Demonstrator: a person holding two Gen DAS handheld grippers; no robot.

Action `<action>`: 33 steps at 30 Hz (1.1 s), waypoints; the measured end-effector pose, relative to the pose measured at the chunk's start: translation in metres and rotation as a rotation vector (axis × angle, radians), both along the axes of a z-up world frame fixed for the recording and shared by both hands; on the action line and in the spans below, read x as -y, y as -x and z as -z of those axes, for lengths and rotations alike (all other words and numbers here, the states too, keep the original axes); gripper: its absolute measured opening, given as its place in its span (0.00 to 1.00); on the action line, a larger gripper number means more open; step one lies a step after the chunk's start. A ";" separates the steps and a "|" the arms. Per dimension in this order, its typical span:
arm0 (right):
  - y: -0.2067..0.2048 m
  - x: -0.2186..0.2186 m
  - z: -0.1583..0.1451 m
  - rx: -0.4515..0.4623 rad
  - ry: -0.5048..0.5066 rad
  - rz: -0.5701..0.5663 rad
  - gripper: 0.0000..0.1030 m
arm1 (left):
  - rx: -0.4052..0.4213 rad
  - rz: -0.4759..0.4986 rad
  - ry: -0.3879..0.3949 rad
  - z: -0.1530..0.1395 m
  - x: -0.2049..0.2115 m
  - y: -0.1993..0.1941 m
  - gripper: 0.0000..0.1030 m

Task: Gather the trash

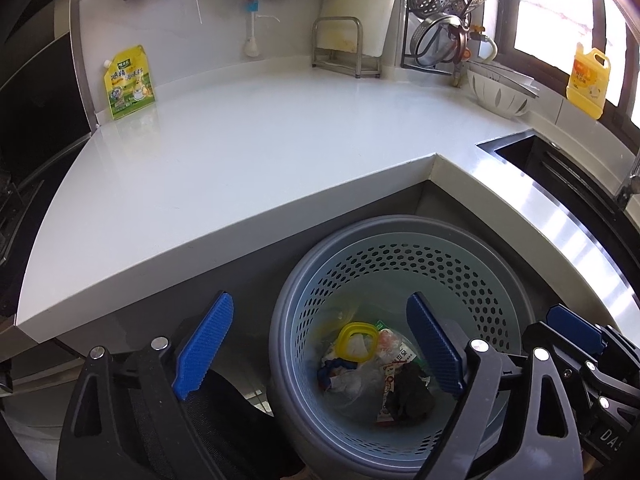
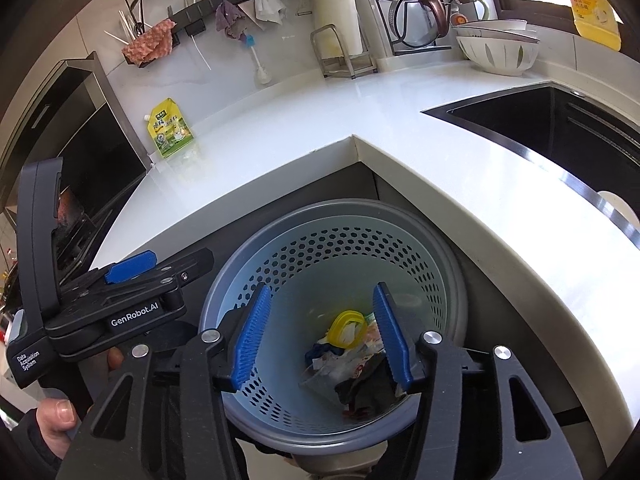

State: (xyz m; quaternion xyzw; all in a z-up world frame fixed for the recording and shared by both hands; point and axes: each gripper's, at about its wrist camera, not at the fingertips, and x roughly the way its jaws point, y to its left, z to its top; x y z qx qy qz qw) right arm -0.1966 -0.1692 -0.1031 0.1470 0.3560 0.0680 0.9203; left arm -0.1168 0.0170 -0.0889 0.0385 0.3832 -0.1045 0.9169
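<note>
A grey-blue perforated trash bin (image 1: 400,236) stands on the floor in the inner corner of the white counter; it also shows in the right wrist view (image 2: 340,216). Trash lies at its bottom: a yellow plastic ring (image 1: 357,341), wrappers, clear plastic and a dark crumpled piece (image 1: 412,396). My left gripper (image 1: 320,344) is open and empty above the bin's left rim. My right gripper (image 2: 324,340) is open and empty over the bin's mouth. The left gripper also shows at the left of the right wrist view (image 2: 132,268).
A white L-shaped counter (image 1: 240,152) wraps around the bin. A yellow-green pouch (image 1: 129,82) stands at its back left. A dark sink (image 2: 560,128), a white bowl (image 1: 500,94), a yellow detergent bottle (image 1: 588,78) and a dish rack (image 1: 444,12) are at the right.
</note>
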 end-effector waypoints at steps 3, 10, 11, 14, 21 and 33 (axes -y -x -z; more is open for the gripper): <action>0.002 -0.001 -0.003 0.010 0.008 0.004 0.58 | 0.008 -0.004 0.001 -0.003 -0.002 0.003 0.89; 0.008 -0.004 -0.008 0.024 0.021 0.009 0.63 | 0.027 -0.013 -0.002 -0.010 -0.004 0.009 0.93; 0.009 -0.005 -0.009 0.027 0.022 0.009 0.63 | 0.029 -0.015 -0.003 -0.010 -0.005 0.010 0.93; 0.011 -0.006 -0.012 0.035 0.028 0.012 0.65 | 0.031 -0.021 -0.005 -0.012 -0.006 0.012 0.93; 0.017 -0.006 -0.015 0.036 0.037 0.036 0.67 | 0.035 -0.035 -0.007 -0.016 -0.008 0.017 0.94; 0.024 -0.007 -0.019 0.045 0.036 0.040 0.69 | 0.040 -0.052 -0.012 -0.021 -0.012 0.024 0.94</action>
